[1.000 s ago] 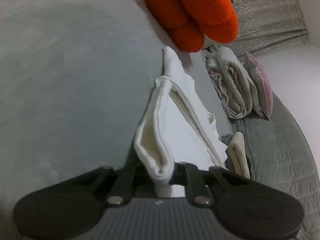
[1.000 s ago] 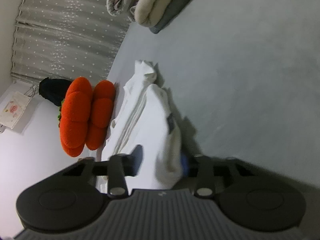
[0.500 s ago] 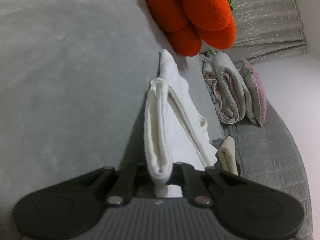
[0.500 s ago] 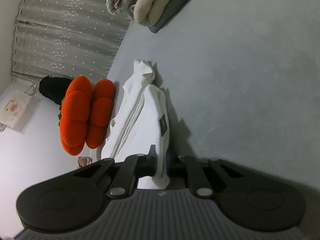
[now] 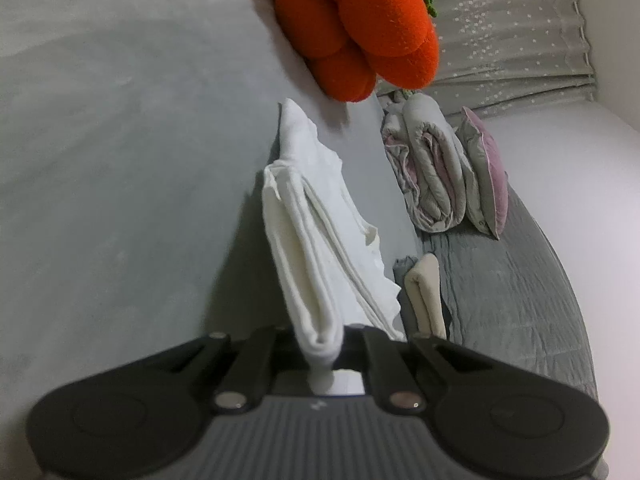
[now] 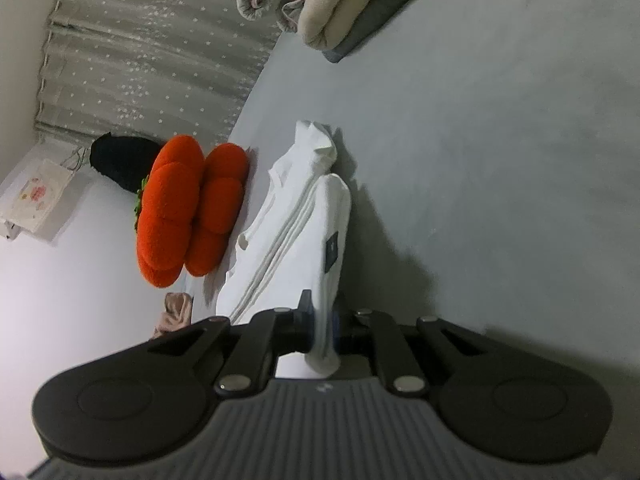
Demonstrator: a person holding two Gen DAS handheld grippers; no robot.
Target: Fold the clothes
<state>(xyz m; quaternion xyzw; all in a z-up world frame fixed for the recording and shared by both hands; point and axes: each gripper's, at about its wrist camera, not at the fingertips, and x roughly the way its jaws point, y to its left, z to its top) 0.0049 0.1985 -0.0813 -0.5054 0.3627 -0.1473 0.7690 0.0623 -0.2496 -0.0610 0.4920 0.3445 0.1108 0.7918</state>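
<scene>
Left wrist view: grey bed surface (image 5: 112, 152), orange plush cushion (image 5: 360, 28) at far edge, white garment (image 5: 316, 240) doubled lengthwise, near end raised, far end on the bed. Left gripper (image 5: 322, 354) clamps one near corner; right gripper (image 6: 325, 340) has just closed on the other. Risk: thick layered hem slipping from shallow pinch, folds splaying.

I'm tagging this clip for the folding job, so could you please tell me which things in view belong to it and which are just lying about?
In the job:
- white garment, pinched at two edges
- left tongs, shut on it
- right tongs, shut on it

Lying about:
- orange plush cushion
- rolled grey quilt
- pink-edged pillow
- folded cream cloth
- grey curtain
</scene>
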